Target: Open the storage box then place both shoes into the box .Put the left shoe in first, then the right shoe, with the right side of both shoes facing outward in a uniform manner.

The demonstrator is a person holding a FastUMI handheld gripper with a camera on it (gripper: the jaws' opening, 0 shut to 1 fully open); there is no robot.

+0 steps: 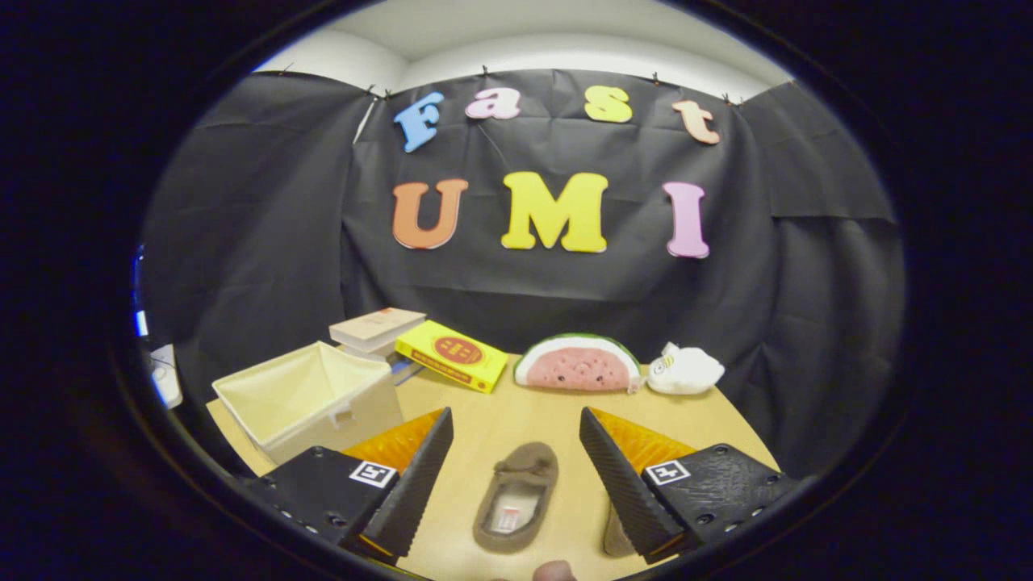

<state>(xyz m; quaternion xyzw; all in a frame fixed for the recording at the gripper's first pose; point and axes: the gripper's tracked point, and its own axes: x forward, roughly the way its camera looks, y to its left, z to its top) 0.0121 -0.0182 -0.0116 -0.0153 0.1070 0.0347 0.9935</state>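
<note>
The gripper (516,452) is held above the table (726,424) with its two fingers spread wide apart, nothing clamped between them. In the gap between the fingers, on the tabletop below, a brown slipper (516,496) is seen lying flat with its opening facing up and its toe pointed away toward the far wall. A pale insole with a small label is seen inside it. Part of a second brown shoe (616,537) is glimpsed just beside the right finger and is mostly hidden by it.

Beyond the left finger, a cream fabric storage box (311,399) is placed near the table's edge, its top open and its inside bare. Behind the box, a stack of books (375,331) is found, with a yellow book (452,355) lying just beside it. Farther along the back of the table, a watermelon-slice plush (577,365) is set upright, and a small white plush (684,369) is placed right next to it.
</note>
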